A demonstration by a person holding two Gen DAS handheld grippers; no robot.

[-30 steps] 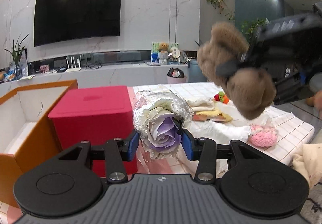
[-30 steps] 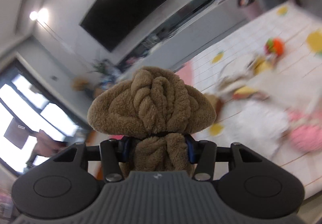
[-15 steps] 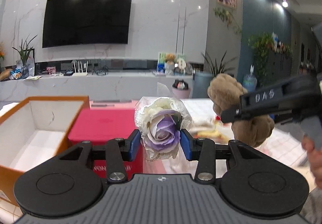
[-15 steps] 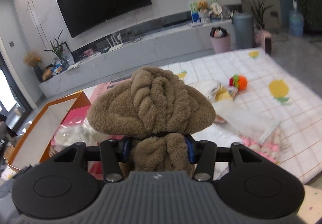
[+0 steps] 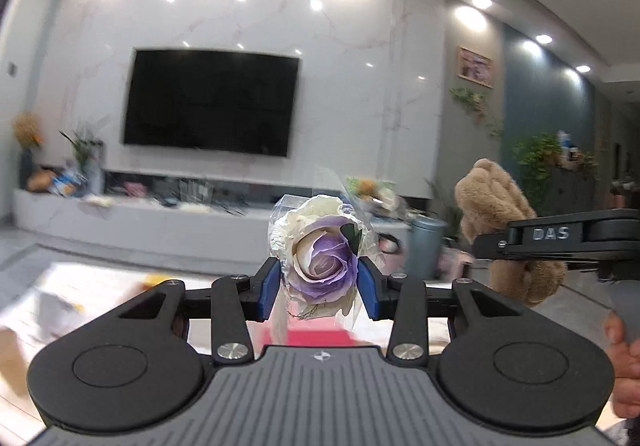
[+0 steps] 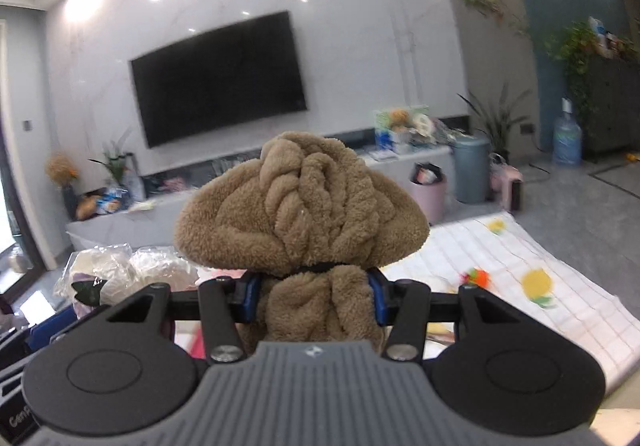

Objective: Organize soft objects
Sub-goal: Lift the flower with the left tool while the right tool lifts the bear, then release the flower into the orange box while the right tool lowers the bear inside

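Both claws lifted, each carrying a soft thing.

My views have tipped up off the boxes to the TV wall, so I judge I'm mid-carry, nothing placed yet; my left gripper [image 5: 318, 290] is clamped on the wrapped purple rose [image 5: 320, 258], held level; my right gripper [image 6: 314, 298] pinches the brown plush bundle [image 6: 300, 213] at its tied waist, just beside the rose, above the checked cloth [image 6: 520, 286].

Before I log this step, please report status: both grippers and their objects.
Left gripper shut on wrapped rose. Right gripper shut on brown plush. Both held aloft. Nothing blocking.
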